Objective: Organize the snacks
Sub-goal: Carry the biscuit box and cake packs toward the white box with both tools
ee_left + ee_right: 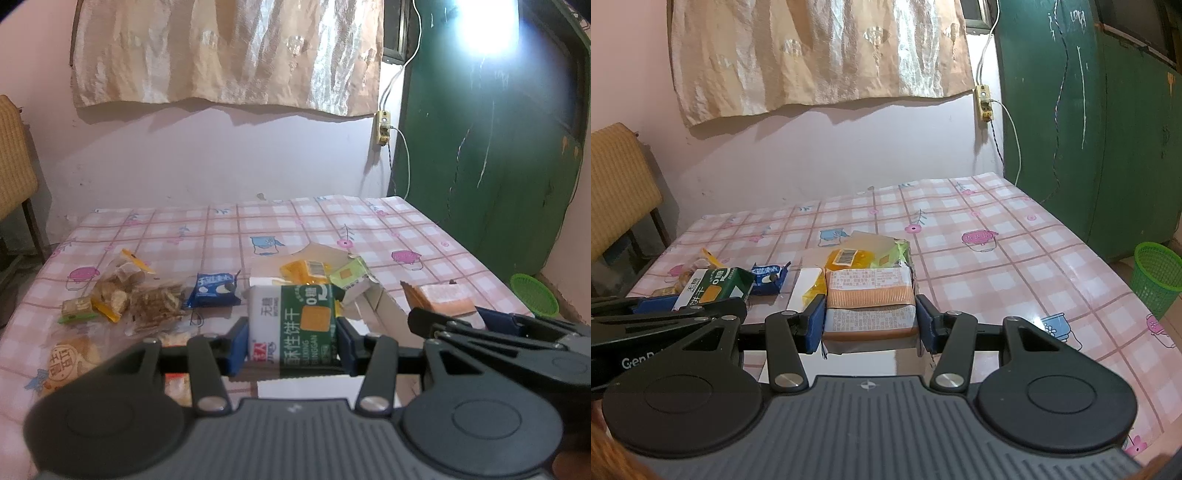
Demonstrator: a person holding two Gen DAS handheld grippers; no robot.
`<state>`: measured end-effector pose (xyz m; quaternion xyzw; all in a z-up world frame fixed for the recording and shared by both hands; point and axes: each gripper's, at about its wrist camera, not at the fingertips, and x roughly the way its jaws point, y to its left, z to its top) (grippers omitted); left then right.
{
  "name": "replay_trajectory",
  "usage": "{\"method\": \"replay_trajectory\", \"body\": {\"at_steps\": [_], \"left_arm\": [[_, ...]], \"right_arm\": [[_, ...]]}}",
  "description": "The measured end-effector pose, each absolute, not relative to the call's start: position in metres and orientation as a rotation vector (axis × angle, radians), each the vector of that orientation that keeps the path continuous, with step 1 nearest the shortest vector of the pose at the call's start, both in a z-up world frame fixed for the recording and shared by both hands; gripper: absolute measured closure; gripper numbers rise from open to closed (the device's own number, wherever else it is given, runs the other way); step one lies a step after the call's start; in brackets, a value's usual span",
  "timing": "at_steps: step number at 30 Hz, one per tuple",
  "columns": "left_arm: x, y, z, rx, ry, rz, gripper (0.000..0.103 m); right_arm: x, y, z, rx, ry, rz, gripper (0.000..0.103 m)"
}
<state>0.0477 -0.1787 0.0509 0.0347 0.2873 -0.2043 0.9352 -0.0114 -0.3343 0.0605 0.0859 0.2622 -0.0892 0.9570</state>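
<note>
**Two snack packets held above the table**

A green-and-white biscuit packet (295, 325) is clamped in the left gripper (291, 341); an orange wafer packet (870, 306) is pinched in the right gripper (870, 325). Both should be lowered level into the open carton (809, 291). Loose snacks (140, 299) are shown only by the left view, the green basket (1156, 273) best by the right.

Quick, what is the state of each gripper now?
Left gripper: closed on the green biscuit packet.
Right gripper: closed on the orange snack packet.
</note>
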Motion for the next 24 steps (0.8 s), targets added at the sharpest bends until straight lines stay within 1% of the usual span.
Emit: {"method": "replay_trajectory", "body": {"at_steps": [24], "left_arm": [[0.09, -0.207, 0.018, 0.091, 0.656, -0.423, 0.056]], "right_arm": [[0.04, -0.357, 0.03, 0.165, 0.596, -0.195, 0.041]]}}
